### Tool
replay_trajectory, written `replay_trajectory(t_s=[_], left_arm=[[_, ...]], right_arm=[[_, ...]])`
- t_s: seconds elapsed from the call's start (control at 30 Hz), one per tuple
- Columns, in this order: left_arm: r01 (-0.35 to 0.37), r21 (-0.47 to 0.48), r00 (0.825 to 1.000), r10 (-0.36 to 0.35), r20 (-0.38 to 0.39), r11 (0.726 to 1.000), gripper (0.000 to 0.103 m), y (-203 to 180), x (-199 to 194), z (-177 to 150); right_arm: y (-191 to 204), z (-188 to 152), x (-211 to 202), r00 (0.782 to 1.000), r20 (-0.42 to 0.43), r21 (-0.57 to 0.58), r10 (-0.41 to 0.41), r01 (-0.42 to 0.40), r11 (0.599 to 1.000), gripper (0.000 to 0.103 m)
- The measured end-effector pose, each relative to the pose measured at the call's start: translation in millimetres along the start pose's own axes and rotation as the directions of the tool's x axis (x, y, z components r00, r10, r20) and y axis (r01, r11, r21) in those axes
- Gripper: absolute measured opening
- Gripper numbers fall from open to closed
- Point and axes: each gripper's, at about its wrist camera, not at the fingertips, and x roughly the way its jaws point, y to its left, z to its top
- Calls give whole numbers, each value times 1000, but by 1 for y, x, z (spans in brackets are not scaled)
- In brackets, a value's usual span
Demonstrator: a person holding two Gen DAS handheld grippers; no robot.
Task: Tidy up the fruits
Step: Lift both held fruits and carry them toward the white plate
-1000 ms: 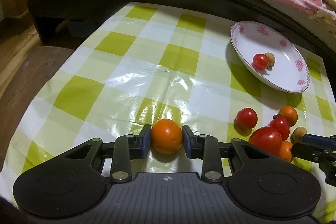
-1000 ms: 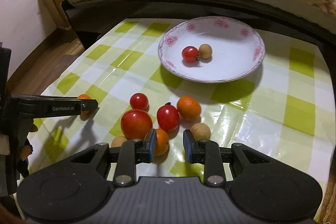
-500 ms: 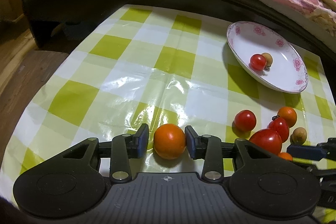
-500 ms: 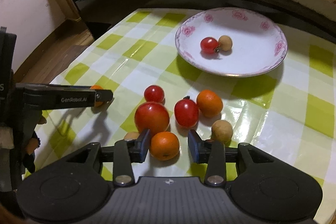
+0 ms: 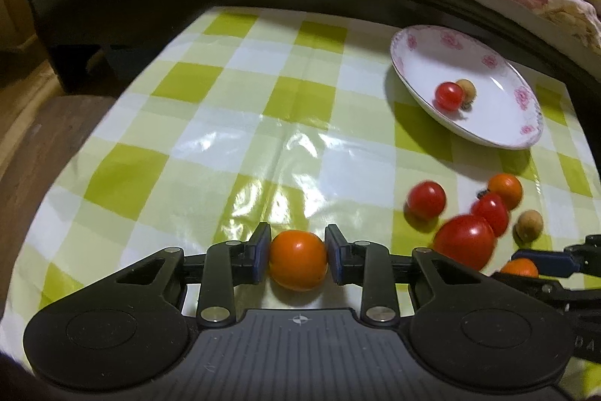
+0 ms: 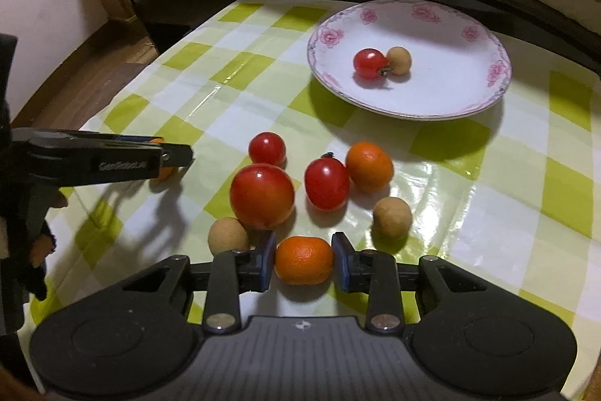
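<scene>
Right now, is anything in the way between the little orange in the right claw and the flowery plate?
Yes. Straight ahead of the small orange in the right claw sit the big tomato, a smaller tomato and another orange, between it and the plate. Lifting over them would likely clear the way.

My left gripper [image 5: 298, 260] is matte black: two blue-faced pads [image 5: 260, 256] on black fingers, each finger on a link with a silver screw [image 5: 212, 313] at its base. A round raised disc [image 5: 101, 329] sits at 8 o'clock and another at 4 o'clock, with a ribbed grey panel between them bearing a small compass mark [image 5: 299, 319]. My right gripper [image 6: 303, 260] is built the same. From its camera the left unit shows at 9 o'clock, side printed "GenRobot.AI" [image 6: 122, 165] in pale letters.
</scene>
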Motion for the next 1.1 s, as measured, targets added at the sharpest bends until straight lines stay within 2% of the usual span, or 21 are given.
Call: replay_trajectory(t_s=[0.23,0.37,0.47,0.67,0.8,0.9,1.1], left_arm=[[25,28,1000,-25,-18,999,39,-11,-11,-21],[11,72,1000,-11,0,997,40,-18,-13,-31],[9,90,1000,-10,12,996,47,-20,-16,-37],[-9,98,999,5,34,995,50,-23,-13,-39],[-23,103,999,19,37,994,49,-26,-11,-38],[-24,107,999,20,37,994,40,-30,-12,-38],[-26,102,1000,24,16,994,39,-37,-16,-37]], right_arm=[[0,-14,-15,1000,3,10,-16,16,1000,35],[3,-27,-15,999,-7,-5,-38,38,999,35],[3,-30,-16,999,-9,-10,-41,41,999,35],[3,-34,-17,999,-2,-11,-39,39,999,35],[1,-34,-17,999,0,-11,-32,32,999,35],[0,-34,-18,999,2,-9,-37,37,999,35],[-3,-33,-24,999,7,-1,-54,54,999,35]])
